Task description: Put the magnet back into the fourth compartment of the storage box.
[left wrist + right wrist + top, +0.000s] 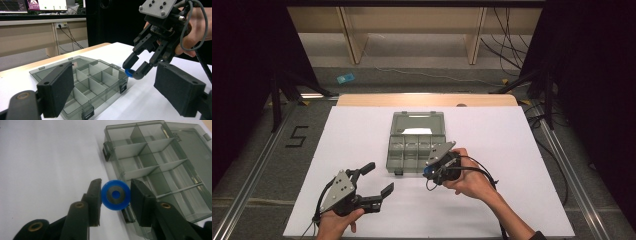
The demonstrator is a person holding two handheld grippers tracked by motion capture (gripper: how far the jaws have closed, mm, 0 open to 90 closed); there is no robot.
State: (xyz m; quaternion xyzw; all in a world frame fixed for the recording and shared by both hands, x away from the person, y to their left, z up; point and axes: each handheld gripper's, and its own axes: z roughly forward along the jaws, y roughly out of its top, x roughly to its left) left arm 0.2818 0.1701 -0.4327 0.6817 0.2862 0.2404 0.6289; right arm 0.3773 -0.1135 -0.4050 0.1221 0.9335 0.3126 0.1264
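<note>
White-covered table [362, 150] with an open, smoky-grey compartment box [416, 142] lying near its middle.

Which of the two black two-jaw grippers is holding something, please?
The right gripper: its jaws are shut on a small blue disc beside the clear grey compartment box. The left gripper is open and empty.

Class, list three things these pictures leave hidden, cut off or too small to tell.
1. Blue disc: in the high view, a tiny speck under the right gripper.
2. Organizer box: right gripper view, its lid is cut by the frame edge.
3. Left gripper: in its own view, its body is cut off below.
</note>
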